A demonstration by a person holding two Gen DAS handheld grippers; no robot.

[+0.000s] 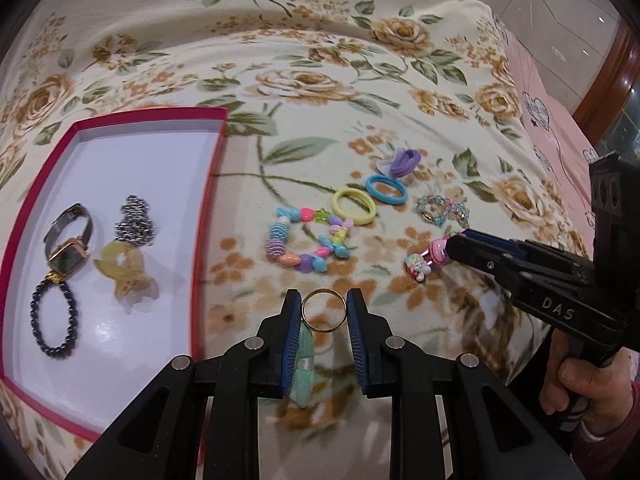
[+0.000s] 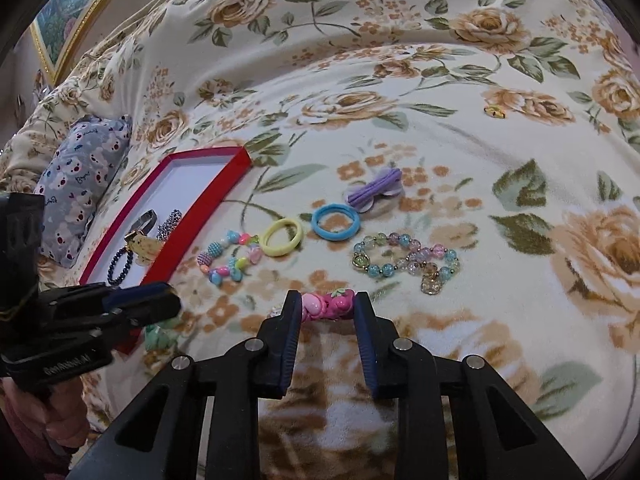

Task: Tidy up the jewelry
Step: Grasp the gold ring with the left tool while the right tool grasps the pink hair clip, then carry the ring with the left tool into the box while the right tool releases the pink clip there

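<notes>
Fingers flank gold ring beside red box's edge.

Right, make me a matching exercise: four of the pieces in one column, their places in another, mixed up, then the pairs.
Things:
1. watch
2. gold ring
3. pink hair clip
4. yellow hair tie

Places:
A. between the left hand-held gripper's open fingers
B. on the blanket, beside the blue hair tie
C. inside the red box
D. between the right hand-held gripper's open fingers

Pairs: 1-C, 2-A, 3-D, 4-B
</notes>
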